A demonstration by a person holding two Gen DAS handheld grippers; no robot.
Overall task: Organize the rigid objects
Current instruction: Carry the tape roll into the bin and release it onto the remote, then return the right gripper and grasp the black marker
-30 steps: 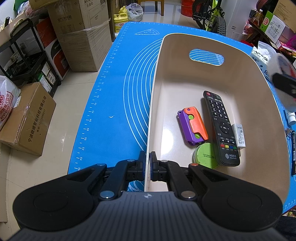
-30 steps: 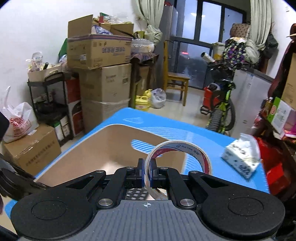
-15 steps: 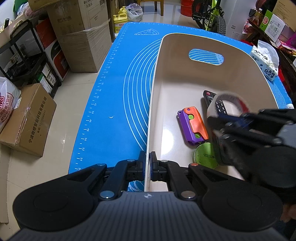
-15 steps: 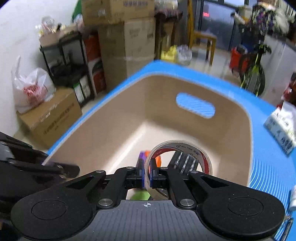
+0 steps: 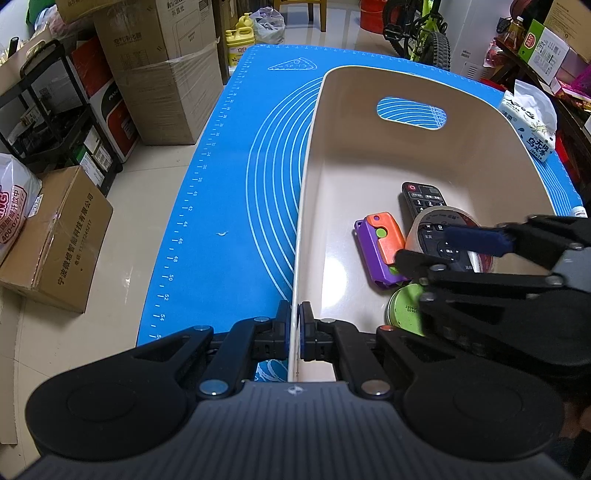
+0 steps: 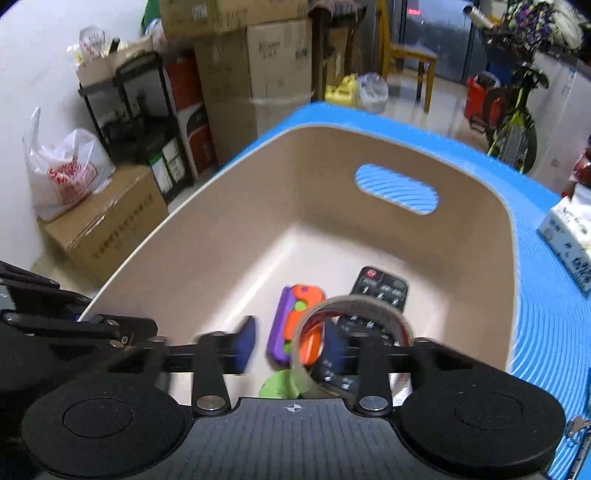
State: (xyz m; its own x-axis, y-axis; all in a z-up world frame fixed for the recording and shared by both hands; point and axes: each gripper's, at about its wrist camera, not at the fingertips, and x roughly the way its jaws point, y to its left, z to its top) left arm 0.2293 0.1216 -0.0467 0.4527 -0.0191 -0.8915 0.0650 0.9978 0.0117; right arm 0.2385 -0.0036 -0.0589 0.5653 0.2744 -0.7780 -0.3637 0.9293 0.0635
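Observation:
A beige bin stands on the blue mat. My left gripper is shut on the bin's near left wall. Inside lie a black remote, a purple and orange toy and a green round tin. My right gripper hangs low in the bin, its jaws opening. The clear tape roll sits over the remote with one side of its ring between the blue pads, which stand off it.
A tissue pack lies on the mat right of the bin. Cardboard boxes, a black shelf and a plastic bag crowd the floor at left. A bicycle stands beyond the table.
My right gripper came down into the bin carrying the tape roll, then its jaws spread off the tape. The left gripper and the bin stayed still.

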